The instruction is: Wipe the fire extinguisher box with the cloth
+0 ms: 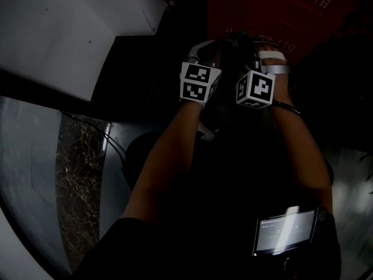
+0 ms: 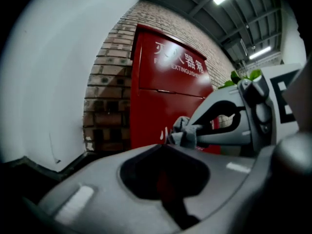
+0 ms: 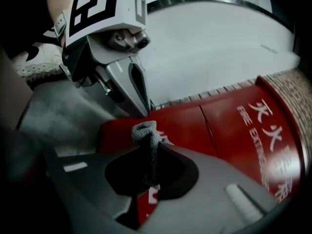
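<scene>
Cloth (image 3: 146, 135): grey, small bunch, pinched between the jaws of the right gripper (image 3: 149, 150), which are closed onto it, with a tuft sticking out past the tips. It looks soft, light and limp, likely to fold and drag easily. Best held by a thick bunched fold, as now, with enough left free to press flat. Fire extinguisher box (image 3: 229, 126): red, glossy, stiff-looking, upright just ahead of both grippers; cloth is near it, contact unclear. Left gripper (image 2: 163, 147): jaws together, nothing in them, held beside the right one. Brick wall (image 2: 109, 82) sits behind the box, white wall (image 2: 44, 82) beyond it.
</scene>
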A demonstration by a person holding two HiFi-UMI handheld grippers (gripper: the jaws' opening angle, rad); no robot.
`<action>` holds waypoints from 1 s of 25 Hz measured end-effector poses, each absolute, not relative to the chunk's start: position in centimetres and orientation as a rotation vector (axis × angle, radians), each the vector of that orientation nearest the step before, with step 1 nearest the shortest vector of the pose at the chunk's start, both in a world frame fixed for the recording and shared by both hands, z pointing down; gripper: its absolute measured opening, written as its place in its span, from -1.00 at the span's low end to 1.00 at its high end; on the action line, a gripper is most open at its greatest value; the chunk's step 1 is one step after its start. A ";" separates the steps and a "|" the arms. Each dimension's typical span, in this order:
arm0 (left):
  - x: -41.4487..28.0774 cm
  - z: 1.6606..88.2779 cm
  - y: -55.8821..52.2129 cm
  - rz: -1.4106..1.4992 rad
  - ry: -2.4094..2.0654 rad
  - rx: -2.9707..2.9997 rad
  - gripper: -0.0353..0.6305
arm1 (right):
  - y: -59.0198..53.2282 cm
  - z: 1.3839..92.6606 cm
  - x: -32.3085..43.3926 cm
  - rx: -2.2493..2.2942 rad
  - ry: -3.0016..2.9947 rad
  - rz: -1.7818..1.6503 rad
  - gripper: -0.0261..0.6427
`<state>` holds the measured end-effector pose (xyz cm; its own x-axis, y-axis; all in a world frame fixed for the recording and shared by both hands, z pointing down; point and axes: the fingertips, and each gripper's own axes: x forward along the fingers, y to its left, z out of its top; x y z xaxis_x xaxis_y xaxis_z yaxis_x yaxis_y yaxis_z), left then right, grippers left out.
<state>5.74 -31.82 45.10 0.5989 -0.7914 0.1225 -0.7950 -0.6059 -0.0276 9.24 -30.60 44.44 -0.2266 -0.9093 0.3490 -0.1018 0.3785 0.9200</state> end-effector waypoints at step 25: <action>6.9 47.4 -32.7 0.201 -1.351 2.749 -0.88 | -33.2 49.1 7.9 0.854 -1.651 -0.978 -0.83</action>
<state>6.87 -32.66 47.44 0.6047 -0.7825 0.1487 -0.7919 -0.6107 0.0065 7.89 -33.19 49.13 -0.2564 -0.8829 0.3934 -0.0789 0.4247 0.9019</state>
